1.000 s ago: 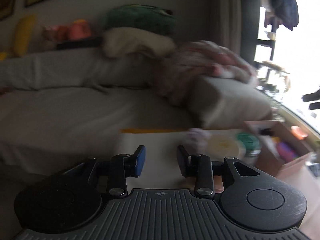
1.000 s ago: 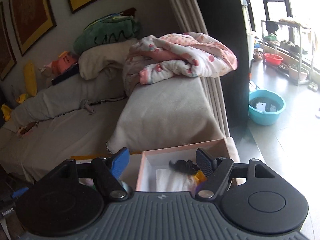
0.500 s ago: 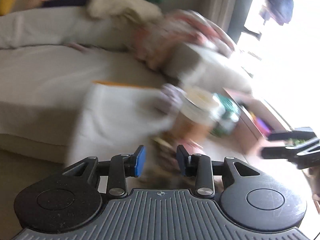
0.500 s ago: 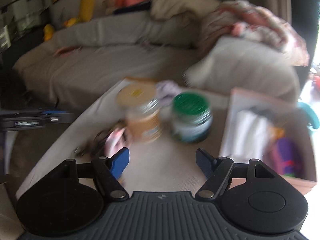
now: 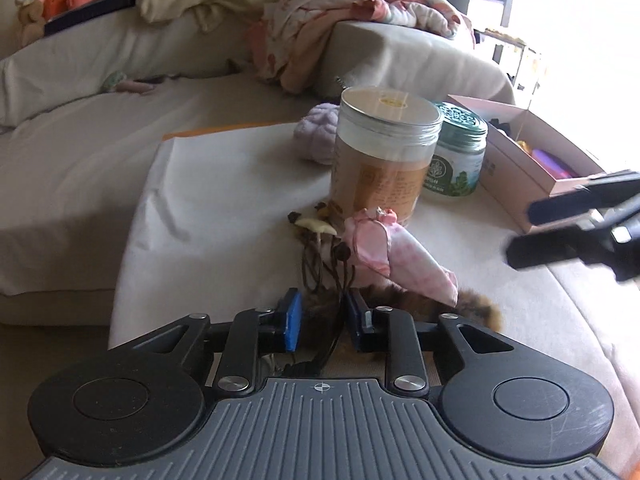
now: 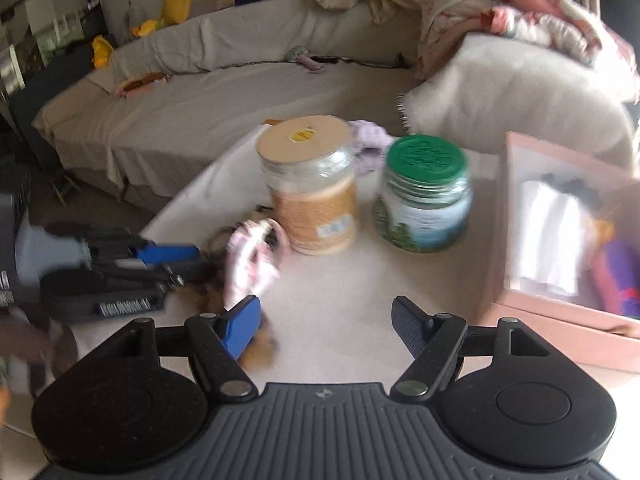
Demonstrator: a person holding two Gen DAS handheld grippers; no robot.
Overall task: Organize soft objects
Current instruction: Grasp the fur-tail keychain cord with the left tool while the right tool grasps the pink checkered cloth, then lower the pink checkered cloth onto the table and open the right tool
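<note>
A grey sofa runs behind the white-covered table. On the table, a pink box stands right of a green-lidded jar and a tan-lidded jar. The pink cloth pouch lies before the tan-lidded jar. The left hand-held gripper straddles a brown furry toy, not clearly clenched; the right hand-held gripper is released.

Likely home: sofa, blankets.
</note>
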